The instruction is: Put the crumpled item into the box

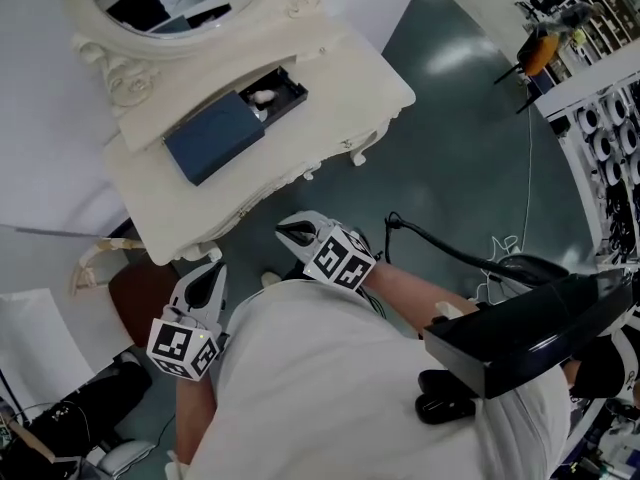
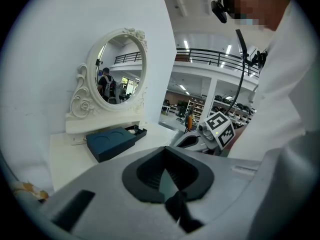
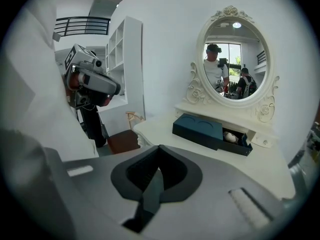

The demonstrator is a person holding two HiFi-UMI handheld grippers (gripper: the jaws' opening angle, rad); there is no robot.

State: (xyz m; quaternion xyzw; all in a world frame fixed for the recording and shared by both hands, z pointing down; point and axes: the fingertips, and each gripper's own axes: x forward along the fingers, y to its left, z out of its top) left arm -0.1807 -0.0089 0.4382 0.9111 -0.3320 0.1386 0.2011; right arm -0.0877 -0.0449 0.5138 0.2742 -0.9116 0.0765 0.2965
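1. As I look down from the head view, I have both grippers low and close to the body, short of the white dressing table and touching nothing on it.
2. My left gripper has its jaws together. In the left gripper view the dark pads meet in one line with nothing between them.
3. My right gripper is fully closed too. Its own view shows the jaws pressed together and empty, pointing down toward the table edge.
4. I see the dark blue box lying flat on the tabletop, just in front of the base of the oval mirror.
5. Its lid covers most of the box. The end toward the right of the head view is uncovered.
6. I find the crumpled item, small and pale, lying in that uncovered end. The right gripper view shows it against the dark inner wall, at the end farther from that gripper.
7. Both grippers are well apart from the box and the item.
8. Beside the table, a brown chair seat sits just next to my left gripper in the head view.
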